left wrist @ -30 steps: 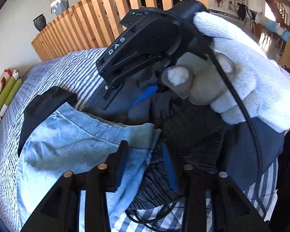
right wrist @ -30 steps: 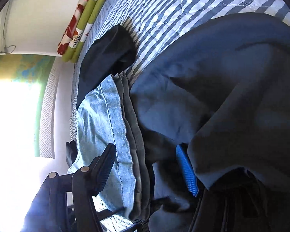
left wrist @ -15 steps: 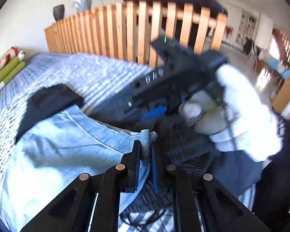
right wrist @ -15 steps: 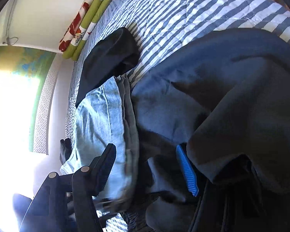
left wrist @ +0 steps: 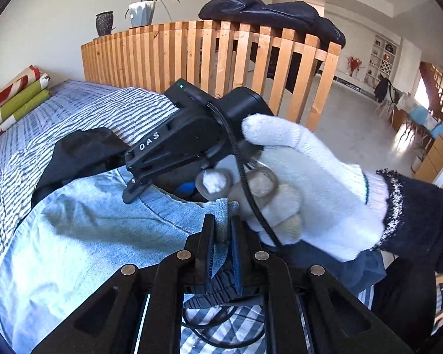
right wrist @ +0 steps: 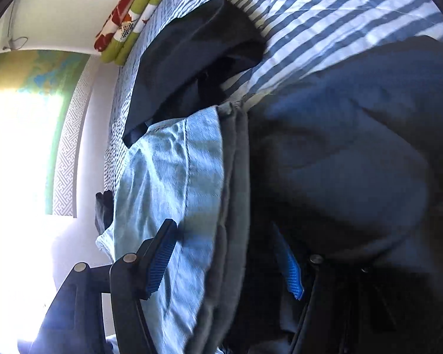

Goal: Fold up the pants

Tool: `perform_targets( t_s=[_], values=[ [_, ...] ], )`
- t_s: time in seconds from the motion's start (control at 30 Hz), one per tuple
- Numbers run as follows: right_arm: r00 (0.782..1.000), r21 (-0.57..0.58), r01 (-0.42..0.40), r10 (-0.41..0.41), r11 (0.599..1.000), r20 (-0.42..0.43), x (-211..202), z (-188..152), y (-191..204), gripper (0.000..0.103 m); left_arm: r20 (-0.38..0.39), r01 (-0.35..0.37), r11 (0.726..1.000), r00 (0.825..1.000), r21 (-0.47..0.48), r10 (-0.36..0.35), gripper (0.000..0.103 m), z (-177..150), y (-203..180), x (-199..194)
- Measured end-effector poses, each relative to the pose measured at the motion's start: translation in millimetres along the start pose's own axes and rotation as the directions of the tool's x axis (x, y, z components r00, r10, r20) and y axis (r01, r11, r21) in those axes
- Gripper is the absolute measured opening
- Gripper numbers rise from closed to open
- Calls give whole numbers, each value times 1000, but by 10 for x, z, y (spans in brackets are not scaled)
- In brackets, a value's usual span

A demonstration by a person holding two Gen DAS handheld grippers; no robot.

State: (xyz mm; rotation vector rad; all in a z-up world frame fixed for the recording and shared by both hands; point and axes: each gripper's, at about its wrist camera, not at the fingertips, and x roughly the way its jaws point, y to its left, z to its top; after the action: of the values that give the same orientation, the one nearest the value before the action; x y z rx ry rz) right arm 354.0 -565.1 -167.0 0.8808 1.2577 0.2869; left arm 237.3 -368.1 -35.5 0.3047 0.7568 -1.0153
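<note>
Several garments lie heaped on a bed (left wrist: 82, 103) with a blue-and-white striped cover, the largest thing in both views. Beyond its far edge runs a wooden slatted railing (left wrist: 209, 56) with a dark garment (left wrist: 268, 14) draped over the top rail, and two plant pots (left wrist: 140, 11) stand behind it. Rolled red, white and green bedding (left wrist: 13, 91) rests at the far left end of the bed.

On the cover, the light blue denim pants (left wrist: 82, 236) spread across the near left of the left wrist view, overlapping a black garment (left wrist: 82, 150) that lies farther left. A large dark navy garment (right wrist: 354, 147) fills the right of the right wrist view, just beside the denim pants, with grey fabric layers (right wrist: 236, 177) between them.

The left hand-held gripper (left wrist: 221, 230) has its jaws pressed nearly together, pinching an upturned edge of the denim pants between the pads; the jaws have just been closing on that fabric. A white-gloved right hand (left wrist: 304, 183) with a dark fuzzy sleeve (left wrist: 413, 215) holds the right hand-held gripper (right wrist: 227, 262) just beyond it. Its jaws stand spread, one blue pad over the denim and the other against the dark fabric, the cloth lying between them without being clamped. A black cable (left wrist: 245, 188) trails across the glove.
</note>
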Motion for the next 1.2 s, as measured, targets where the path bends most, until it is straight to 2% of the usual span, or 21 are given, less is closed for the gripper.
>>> perform_targets(
  t_s=[0.03, 0.07, 0.1, 0.13, 0.17, 0.23, 0.27, 0.3, 0.43, 0.5, 0.57, 0.63, 0.7, 0.8, 0.9, 0.93, 0.97, 1.03, 1.07, 1.13, 1.2],
  values=[
    [1000, -5, 3, -3, 1000, 11, 10, 15, 30, 43, 6, 0, 1000, 1000, -13, 0, 11, -5, 5, -19],
    [999, -38, 3, -1, 999, 36, -12, 27, 116, 34, 14, 1, 1000, 1000, -26, -1, 11, -5, 8, -37],
    [998, -46, 21, -18, 999, 67, -58, 26, 152, 17, 23, 3, 999, 1000, -40, -3, 10, 1, 10, -54],
    [995, -56, 29, -23, 998, 96, -120, 23, 196, 9, 31, 4, 998, 1000, -56, -2, 10, 10, -15, -87],
    [992, -69, 40, -31, 997, 126, -171, 10, 256, 7, 43, 9, 997, 999, -76, -6, 10, 17, -12, -119],
    [986, -88, 66, -52, 994, 155, -237, -7, 327, 6, 69, 29, 994, 997, -107, -22, 10, 74, -32, -183],
    [972, -139, 123, -91, 983, 219, -421, -56, 526, 6, 90, 39, 993, 996, -116, -29, 10, 107, -49, -247],
    [972, -139, 123, -91, 983, 219, -421, -56, 526, 6, 112, 46, 992, 993, -115, -34, 10, 142, -69, -323],
    [943, -240, 161, -77, 957, 324, -933, -209, 946, 5, 196, 79, 992, 979, -99, -59, 10, 351, -176, -682],
    [932, -271, 174, -70, 947, 355, -1247, -301, 1186, 5, 219, 100, 991, 972, -89, -78, 10, 447, -256, -843],
    [930, -275, 172, -64, 946, 361, -1364, -343, 1236, 5, 238, 127, 989, 966, -82, -104, 9, 530, -359, -1008],
    [920, -286, 181, -60, 941, 386, -1680, -525, 1332, 5, 252, 145, 988, 959, -55, -126, 9, 585, -530, -1155],
    [916, -283, 191, -67, 940, 395, -1729, -591, 1400, 5, 262, 178, 983, 951, -38, -162, 9, 628, -731, -1234],
    [903, -257, 237, -115, 937, 415, -2095, -898, 1313, 5, 268, 241, 970, 936, -18, -228, 9, 726, -1048, -1233],
    [894, -212, 239, -130, 948, 429, -2340, -1052, 1116, 5, 260, 307, 952, 921, -25, -290, 9, 696, -1320, -1090],
    [882, -152, 249, -159, 956, 444, -2477, -1182, 871, 5, 245, 324, 946, 920, -32, -306, 9, 646, -1378, -1009],
    [882, -152, 249, -159, 956, 444, -2477, -1182, 871, 5, 229, 334, 942, 920, -39, -317, 9, 574, -1421, -921],
    [872, -95, 340, -276, 935, 405, -2309, -1305, 552, 5, 184, 349, 934, 926, -80, -330, 9, 363, -1407, -742],
    [872, -95, 340, -276, 935, 405, -2309, -1305, 552, 5, 167, 344, 933, 931, -105, -324, 9, 260, -1369, -667],
    [852, -84, 423, -365, 902, 375, -2035, -1346, 424, 5, 136, 328, 933, 941, -152, -308, 9, 59, -1309, -557],
    [857, -51, 421, -378, 906, 351, -1778, -1320, 298, 5, 97, 353, 917, 935, -186, -340, 11, -153, -1208, -563]
  ],
)
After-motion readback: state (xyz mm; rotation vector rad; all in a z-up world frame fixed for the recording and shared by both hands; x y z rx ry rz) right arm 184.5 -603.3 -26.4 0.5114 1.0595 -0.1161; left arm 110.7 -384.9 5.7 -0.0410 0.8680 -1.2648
